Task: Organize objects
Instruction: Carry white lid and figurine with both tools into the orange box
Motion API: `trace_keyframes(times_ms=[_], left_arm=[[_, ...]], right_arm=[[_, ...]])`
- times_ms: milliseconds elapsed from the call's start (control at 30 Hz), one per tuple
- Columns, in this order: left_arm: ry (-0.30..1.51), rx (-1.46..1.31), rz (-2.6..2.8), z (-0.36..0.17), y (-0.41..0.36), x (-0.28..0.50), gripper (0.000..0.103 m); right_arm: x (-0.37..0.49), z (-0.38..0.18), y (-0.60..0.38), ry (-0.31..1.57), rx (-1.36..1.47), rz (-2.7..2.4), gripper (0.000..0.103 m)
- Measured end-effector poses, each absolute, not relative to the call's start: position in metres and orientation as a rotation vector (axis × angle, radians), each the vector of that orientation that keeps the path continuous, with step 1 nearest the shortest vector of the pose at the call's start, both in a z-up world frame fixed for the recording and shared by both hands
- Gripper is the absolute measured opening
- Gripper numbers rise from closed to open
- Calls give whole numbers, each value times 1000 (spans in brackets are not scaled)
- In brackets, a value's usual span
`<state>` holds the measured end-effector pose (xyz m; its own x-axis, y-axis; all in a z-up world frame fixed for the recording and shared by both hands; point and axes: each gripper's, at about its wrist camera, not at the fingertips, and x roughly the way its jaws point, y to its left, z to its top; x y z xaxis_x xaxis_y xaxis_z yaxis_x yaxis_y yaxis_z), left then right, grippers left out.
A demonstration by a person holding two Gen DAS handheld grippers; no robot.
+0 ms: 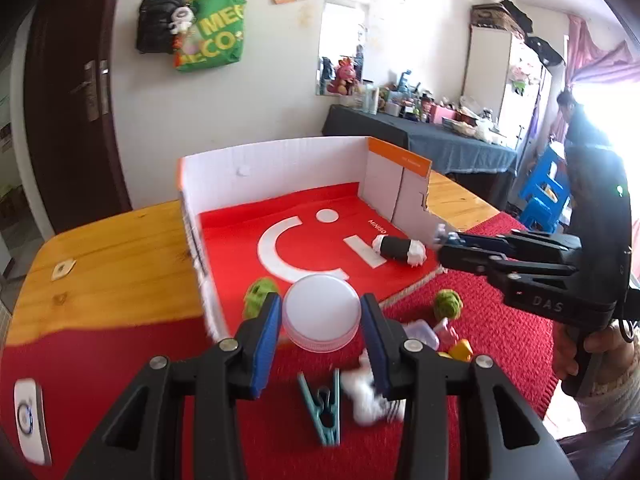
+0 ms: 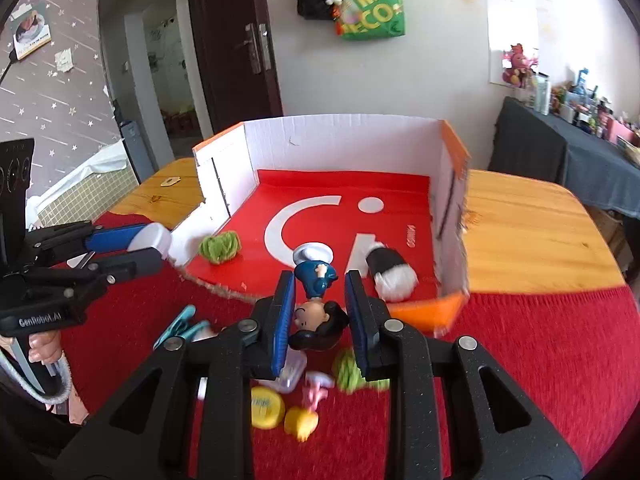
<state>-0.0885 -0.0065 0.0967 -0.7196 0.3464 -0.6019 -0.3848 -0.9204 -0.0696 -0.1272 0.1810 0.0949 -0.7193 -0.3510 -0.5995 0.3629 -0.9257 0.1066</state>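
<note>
- left claw [image 1: 320,320] is clamped on a round white plastic lid [image 1: 320,312], pads squeezing both sides. it's hanging over the near edge of the cut-open white cardboard box w/ red floor [image 2: 344,144], prob so it can go straight in
- right claw [image 2: 320,312] has a small cartoon sailor figure in blue w/ white cap [image 2: 316,280] pinched btwn its pads, head toward the cam, cap pointing at the box. also at the open front, looks like drop-off #2
- already in the box ahead of the claws: a fuzzy green pompom [image 2: 220,246] and a black roll w/ white fluffy ends [image 2: 390,270]. guessing that's the "organized" pile
- still on the red knit cloth [image 2: 520,360] under/behind the claws: teal clothespin [image 1: 324,408], a second green pompom [image 1: 448,304], yellow cap [image 2: 266,406], some pink + clear bits, too blurry to tell
- so roughly halfway imo, both hands loaded
</note>
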Motion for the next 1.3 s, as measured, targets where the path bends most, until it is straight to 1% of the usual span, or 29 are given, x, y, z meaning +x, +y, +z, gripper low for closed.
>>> trace_keyframes(times_ms=[367,533,633,800,1300], left_arm=[[205,-1085,2433,71,18,-151,42],[294,-1139,2386,58,25,-167,42],[303,-1171,2346,52,26,-173,42],[343,-1204,2320,44,28,-180,42],[310,-1261,2270,37,25,-190,42]], right_arm=[[-191,75,166,158,1099,-2485,24],[-207,62,161,229,1198,-2412,24],[-212,55,158,254,1246,-2374,24],[-219,49,158,257,1292,-2342,24],[-226,44,158,213,1353,-2284,25]])
